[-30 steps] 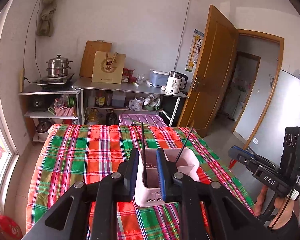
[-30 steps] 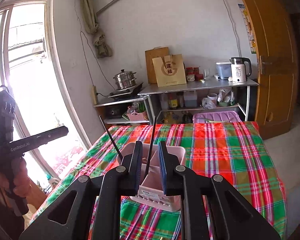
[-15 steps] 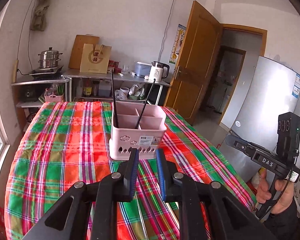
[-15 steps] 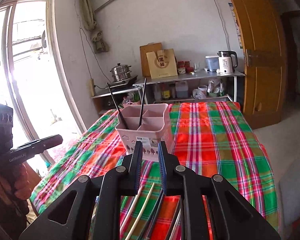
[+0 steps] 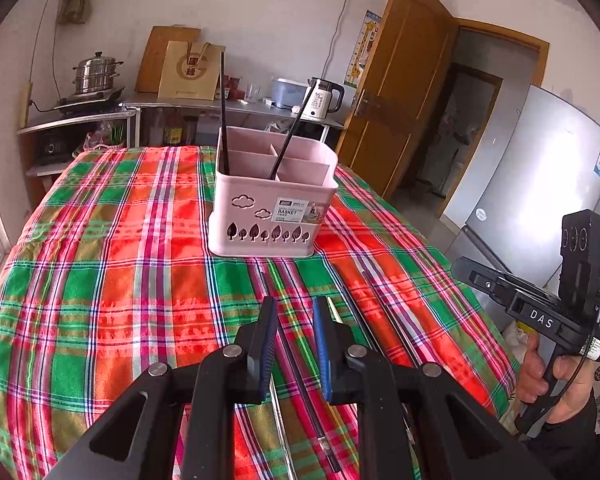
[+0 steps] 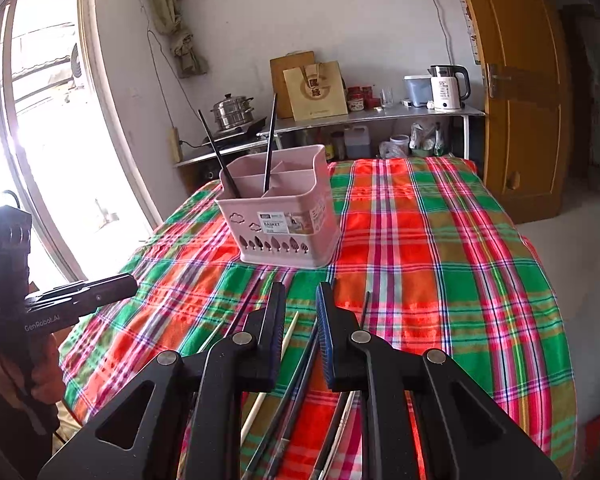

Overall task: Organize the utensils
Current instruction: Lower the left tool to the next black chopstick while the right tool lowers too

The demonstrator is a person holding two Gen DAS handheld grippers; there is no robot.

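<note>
A pink divided utensil basket stands upright on the plaid-covered table. Two black chopsticks lean in its compartments. Several more chopsticks, dark and pale, lie loose on the cloth at the near edge, partly hidden under the fingers. My left gripper hovers over those loose chopsticks, short of the basket, its jaws narrowly apart with nothing between them. My right gripper is likewise narrowly open and holds nothing.
A metal shelf behind the table carries a white kettle, a steamer pot and a paper bag. A wooden door and a grey fridge stand right. A bright window is on the left side.
Both grippers have drawn back and down from right over the basket to the near end of the table. The two black chopsticks stay standing in the basket; loose chopsticks have come into view.
</note>
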